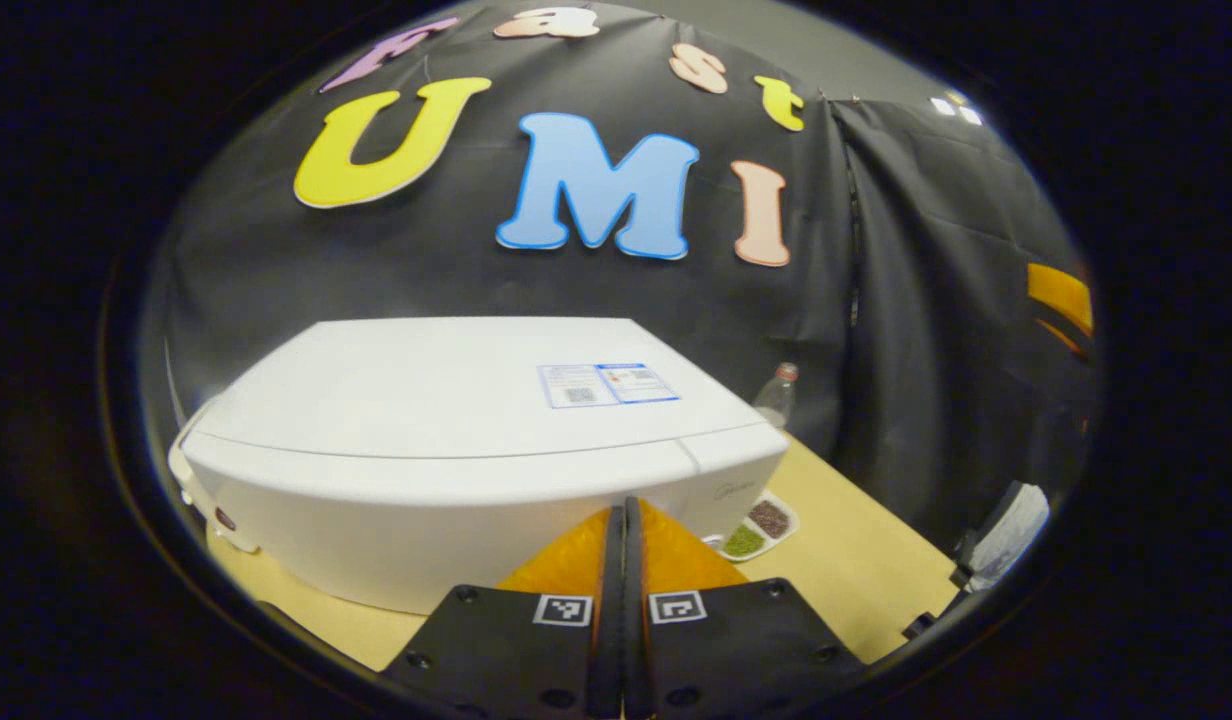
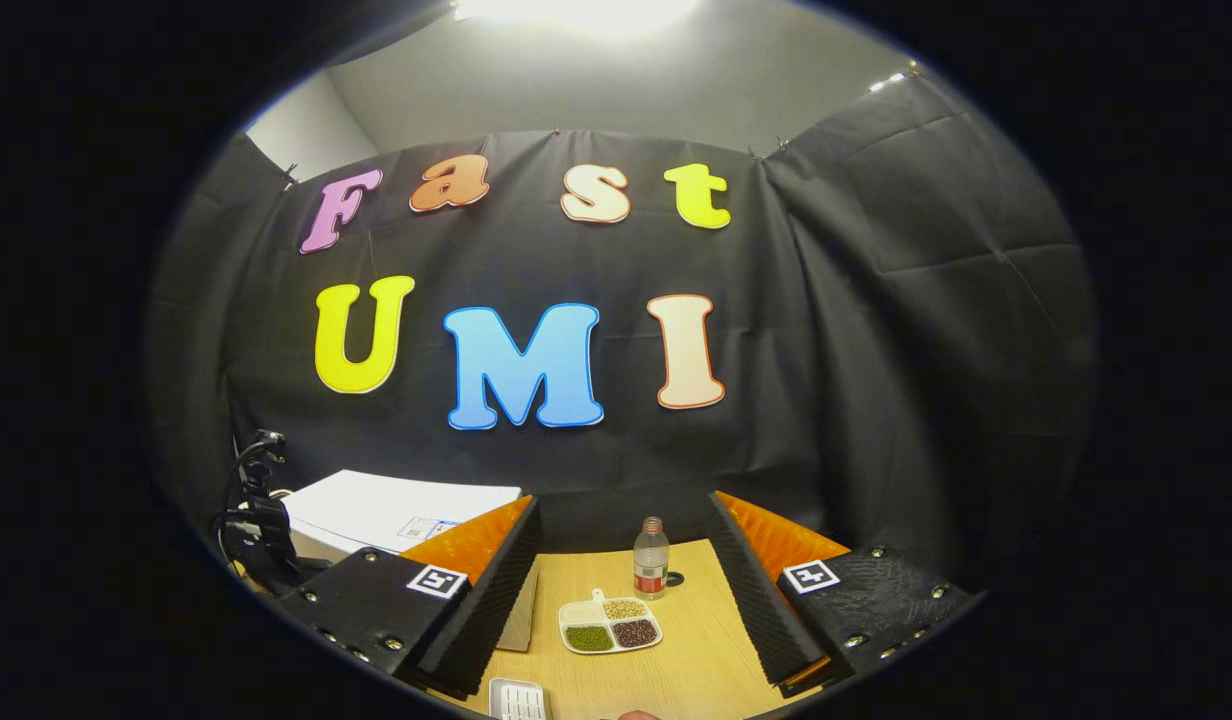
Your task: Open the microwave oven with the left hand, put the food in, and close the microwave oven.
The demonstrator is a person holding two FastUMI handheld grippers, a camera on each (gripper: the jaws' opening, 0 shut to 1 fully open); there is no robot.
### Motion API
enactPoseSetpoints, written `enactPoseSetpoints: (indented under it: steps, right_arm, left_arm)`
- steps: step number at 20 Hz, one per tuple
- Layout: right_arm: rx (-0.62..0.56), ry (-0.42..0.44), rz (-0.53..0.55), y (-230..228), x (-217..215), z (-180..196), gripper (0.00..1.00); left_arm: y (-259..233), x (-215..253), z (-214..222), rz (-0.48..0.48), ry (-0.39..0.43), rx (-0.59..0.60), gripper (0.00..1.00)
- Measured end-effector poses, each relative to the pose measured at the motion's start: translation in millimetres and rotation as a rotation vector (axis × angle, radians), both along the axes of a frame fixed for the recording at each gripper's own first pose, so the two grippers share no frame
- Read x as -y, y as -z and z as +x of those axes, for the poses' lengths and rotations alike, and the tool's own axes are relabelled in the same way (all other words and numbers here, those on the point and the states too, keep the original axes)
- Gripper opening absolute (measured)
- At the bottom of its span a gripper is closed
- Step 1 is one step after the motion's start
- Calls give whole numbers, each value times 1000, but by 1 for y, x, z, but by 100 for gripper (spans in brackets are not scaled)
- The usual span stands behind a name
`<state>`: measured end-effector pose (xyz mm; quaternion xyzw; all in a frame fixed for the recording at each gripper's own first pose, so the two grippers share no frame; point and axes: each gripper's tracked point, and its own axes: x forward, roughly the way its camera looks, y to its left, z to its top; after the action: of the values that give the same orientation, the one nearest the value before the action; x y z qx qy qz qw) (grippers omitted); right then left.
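The white microwave oven stood directly ahead of the left gripper, its closed front and flat top blocking any straight path forward at finger level; the pressed-together fingers pointed at its lower front. Above its top, open air ran back to the cloth wall. To that gripper's right, bare wooden table lay open, with a divided food tray and a plastic bottle beside the oven's corner. Ahead of the right gripper, between its spread fingers, the tray and bottle sat in the way, and a small white object lay nearer below.
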<state>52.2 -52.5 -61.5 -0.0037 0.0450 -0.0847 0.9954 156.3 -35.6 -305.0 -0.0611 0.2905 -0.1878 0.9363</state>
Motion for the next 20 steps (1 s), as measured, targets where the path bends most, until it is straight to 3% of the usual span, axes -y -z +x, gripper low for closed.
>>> enactPoseSetpoints:
  steps: [3, 8, 12, 15, 18, 20]
  right_arm:
    - [3, 8, -4, -2, 3, -2, 99]
    - [-9, 15, 13, 1, -1, -7, 99]
    - [1, -18, 28, -8, -27, -5, 99]
    - [16, -74, 37, -25, -58, 0, 99]
    - [34, -130, 46, -43, -90, 3, 99]
    - [45, -150, 42, -52, -108, 3, 99]
  left_arm:
    - [0, 0, -5, -8, -1, -9, 10]
    - [-7, -10, -5, 52, -22, 10, 7]
    - [-85, -37, -14, 70, -43, 177, 7]
    - [-166, -76, -23, 73, -118, 322, 7]
    - [-253, -126, -38, 57, -223, 479, 99]
    - [-285, -154, -56, 76, -261, 525, 96]
